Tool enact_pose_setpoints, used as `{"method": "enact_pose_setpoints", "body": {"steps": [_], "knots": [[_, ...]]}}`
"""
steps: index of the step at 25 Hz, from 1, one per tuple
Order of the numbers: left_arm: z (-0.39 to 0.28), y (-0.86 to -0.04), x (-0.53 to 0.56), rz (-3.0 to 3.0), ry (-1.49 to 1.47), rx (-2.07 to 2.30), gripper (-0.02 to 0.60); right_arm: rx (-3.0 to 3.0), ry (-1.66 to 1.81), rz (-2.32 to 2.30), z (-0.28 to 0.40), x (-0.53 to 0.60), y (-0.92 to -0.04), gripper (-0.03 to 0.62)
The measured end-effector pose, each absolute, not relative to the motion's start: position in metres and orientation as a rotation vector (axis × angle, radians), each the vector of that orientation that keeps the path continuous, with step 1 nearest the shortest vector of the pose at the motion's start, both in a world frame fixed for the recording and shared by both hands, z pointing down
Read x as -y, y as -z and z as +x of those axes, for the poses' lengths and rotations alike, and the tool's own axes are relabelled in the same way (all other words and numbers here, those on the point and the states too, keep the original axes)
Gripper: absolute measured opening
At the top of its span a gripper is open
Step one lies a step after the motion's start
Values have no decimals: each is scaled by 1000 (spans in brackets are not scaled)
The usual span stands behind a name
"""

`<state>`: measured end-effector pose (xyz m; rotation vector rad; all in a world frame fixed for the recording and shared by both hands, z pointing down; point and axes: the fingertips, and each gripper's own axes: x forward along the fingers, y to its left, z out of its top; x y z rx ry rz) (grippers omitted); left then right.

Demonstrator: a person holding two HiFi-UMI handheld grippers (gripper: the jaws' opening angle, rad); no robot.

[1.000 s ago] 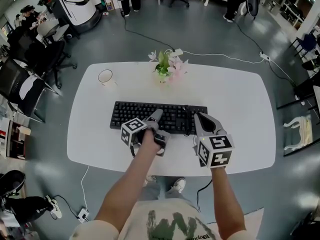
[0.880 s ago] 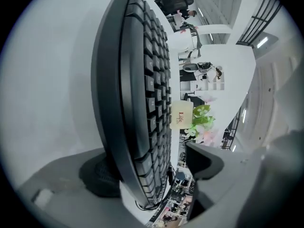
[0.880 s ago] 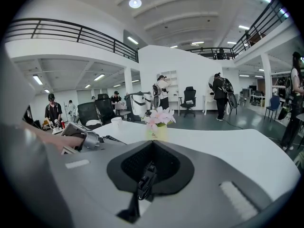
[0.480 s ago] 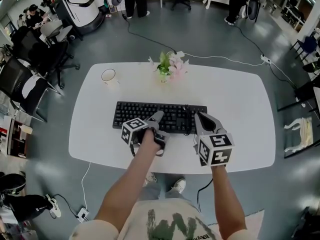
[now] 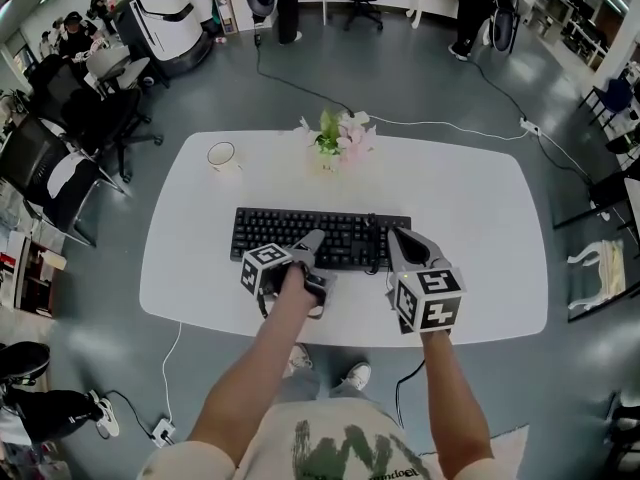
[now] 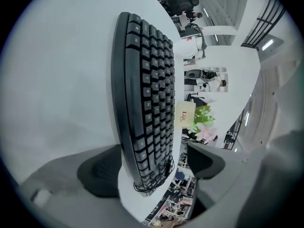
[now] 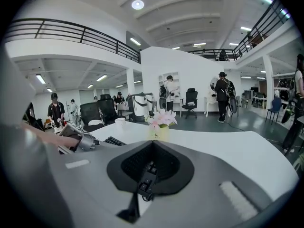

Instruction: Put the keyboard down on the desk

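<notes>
The black keyboard (image 5: 320, 236) lies flat on the white desk (image 5: 480, 218), long side toward me. My left gripper (image 5: 312, 244) sits at its near edge, left of centre. In the left gripper view the keyboard (image 6: 145, 89) runs between the pads; the jaws are opening, and the right pad (image 6: 205, 158) stands apart from the keys. My right gripper (image 5: 400, 250) is at the keyboard's near right corner. Its pads (image 7: 164, 167) are drawn together on a thin strip of keys (image 7: 148, 175) and cable.
A white cup (image 5: 222, 155) stands at the desk's far left, and a vase of pink flowers (image 5: 338, 136) at the far middle. The keyboard's cable (image 5: 373, 240) lies coiled over its right part. Office chairs (image 5: 60, 168) and people stand around on the grey floor.
The keyboard and both grippers stay in nearly the same place on the desk. Only the head view has shifted a little.
</notes>
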<state>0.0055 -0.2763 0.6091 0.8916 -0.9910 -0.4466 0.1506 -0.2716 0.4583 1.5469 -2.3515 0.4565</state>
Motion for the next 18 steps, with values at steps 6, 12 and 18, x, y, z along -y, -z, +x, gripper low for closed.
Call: {"method": "enact_pose_setpoints", "body": {"steps": [6,12,18], "knots": [[-3,-590,278,987,428,1014,431,2360,-466,1547,147,269,-456,-2],[-13,-562,292,1178,379,1048,378,2383,-446,1554,145,274,-446,-2],[-28,-530,305,1385,339,1098,259,2402,-423,1566,144,278,-432,-2]]}}
